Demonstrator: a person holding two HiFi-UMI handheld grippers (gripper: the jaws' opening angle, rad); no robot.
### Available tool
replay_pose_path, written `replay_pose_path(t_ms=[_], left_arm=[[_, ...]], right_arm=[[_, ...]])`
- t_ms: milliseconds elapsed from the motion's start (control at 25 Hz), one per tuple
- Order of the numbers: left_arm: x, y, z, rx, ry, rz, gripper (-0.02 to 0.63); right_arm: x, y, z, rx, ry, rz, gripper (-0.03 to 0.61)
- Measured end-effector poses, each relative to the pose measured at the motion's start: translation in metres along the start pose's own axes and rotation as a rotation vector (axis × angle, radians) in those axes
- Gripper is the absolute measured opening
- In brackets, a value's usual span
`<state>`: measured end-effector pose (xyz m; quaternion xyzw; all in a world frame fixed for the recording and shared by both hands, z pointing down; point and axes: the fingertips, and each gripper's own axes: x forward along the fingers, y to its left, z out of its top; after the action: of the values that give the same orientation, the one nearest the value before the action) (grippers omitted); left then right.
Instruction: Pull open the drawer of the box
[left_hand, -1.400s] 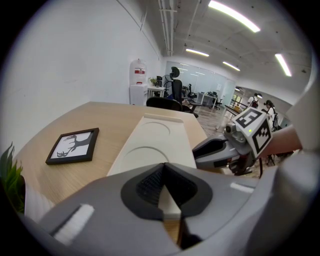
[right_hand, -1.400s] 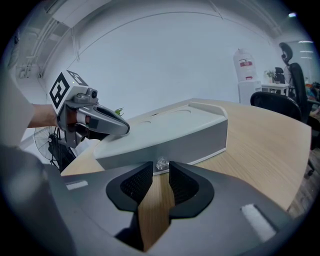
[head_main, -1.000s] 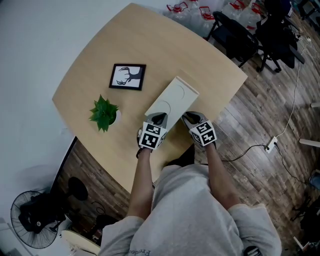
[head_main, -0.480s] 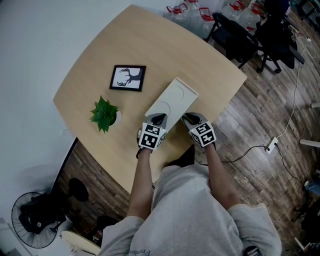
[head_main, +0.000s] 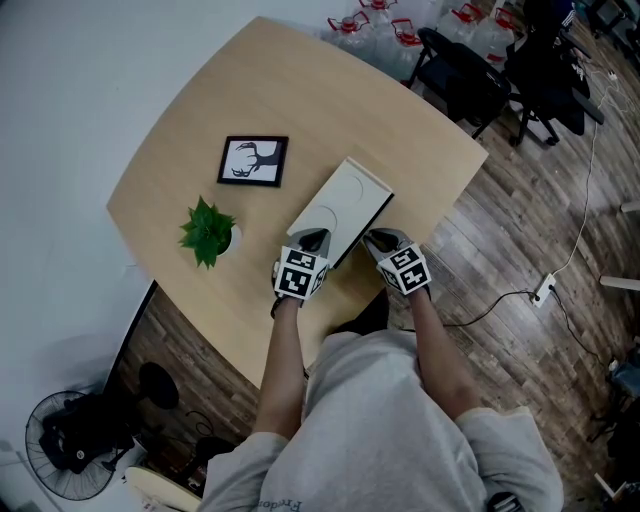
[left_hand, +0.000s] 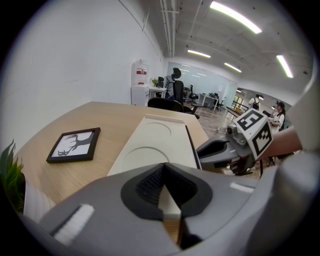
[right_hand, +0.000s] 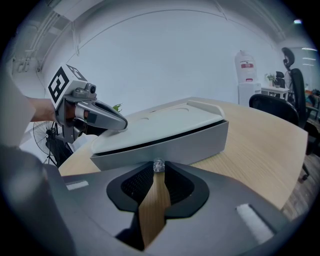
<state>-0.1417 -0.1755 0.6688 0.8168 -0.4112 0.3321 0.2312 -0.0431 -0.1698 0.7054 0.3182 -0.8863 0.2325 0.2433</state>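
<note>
A long white box (head_main: 340, 205) lies on the round wooden table (head_main: 300, 100). Its grey drawer front (right_hand: 170, 145) faces my right side, with a dark slit under the top. My right gripper (right_hand: 158, 167) is shut on the small clear drawer knob (right_hand: 158, 164); in the head view the right gripper (head_main: 378, 240) touches the box's right side. My left gripper (left_hand: 162, 170) is shut, its tips pressed down on the near end of the box top (left_hand: 155, 145); in the head view the left gripper (head_main: 314, 240) lies over that end.
A framed deer picture (head_main: 252, 160) and a small potted plant (head_main: 208, 228) sit left of the box. The table edge runs just behind my grippers. Black office chairs (head_main: 470, 75) stand beyond the far right edge, a fan (head_main: 70, 440) on the floor at lower left.
A dark strip now shows along the box's right side by the right gripper, as if the drawer front has come out slightly. Both grippers hold their places.
</note>
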Motion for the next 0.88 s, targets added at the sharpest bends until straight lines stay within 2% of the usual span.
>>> replay_pose_path(t_ms=[880], left_arm=[[-0.002, 0.002, 0.001, -0.017, -0.006, 0.007, 0.053]], right_arm=[[-0.012, 0.001, -0.008, -0.009, 0.018, -0.003, 0.072]])
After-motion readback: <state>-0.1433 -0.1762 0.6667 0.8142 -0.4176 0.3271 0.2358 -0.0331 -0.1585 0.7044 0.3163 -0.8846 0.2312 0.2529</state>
